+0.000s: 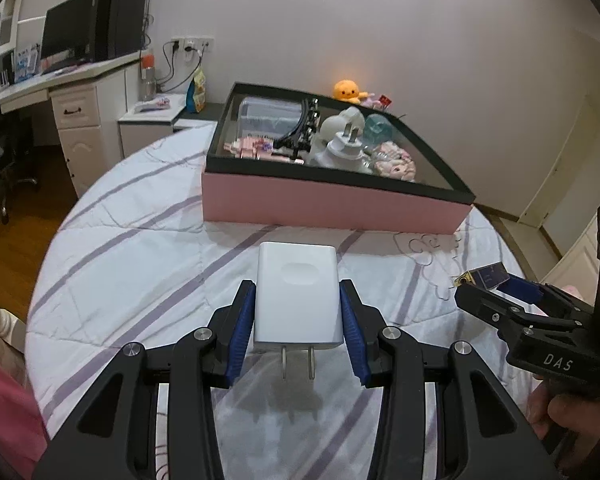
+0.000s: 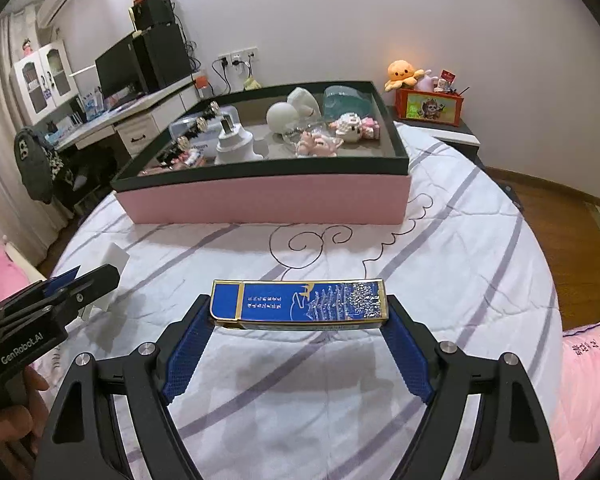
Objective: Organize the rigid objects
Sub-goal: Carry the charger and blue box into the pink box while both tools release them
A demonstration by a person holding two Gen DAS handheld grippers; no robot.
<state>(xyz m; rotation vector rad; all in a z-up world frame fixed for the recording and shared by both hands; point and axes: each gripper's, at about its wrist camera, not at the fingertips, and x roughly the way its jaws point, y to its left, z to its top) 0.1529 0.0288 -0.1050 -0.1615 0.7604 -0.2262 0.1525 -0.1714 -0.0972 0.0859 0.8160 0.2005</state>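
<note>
Holding white charger (image 1: 296, 296) in left hand-held gripper (image 1: 298, 312), blue box (image 2: 300, 300) in right hand-held gripper (image 2: 300, 320); pink tray (image 1: 332, 204) ahead on bed (image 1: 140, 264), crowded.

Orange plush octopus (image 2: 403, 73), black monitor (image 1: 66, 34)

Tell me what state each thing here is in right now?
Left tool: shut on the white charger.
White charger: gripped, held above the bedspread, prongs toward the camera.
Right tool: shut on the blue box.
Blue box: gripped by its ends, lying flat, closed.
Pink storage box: open, no lid, partly filled.
</note>
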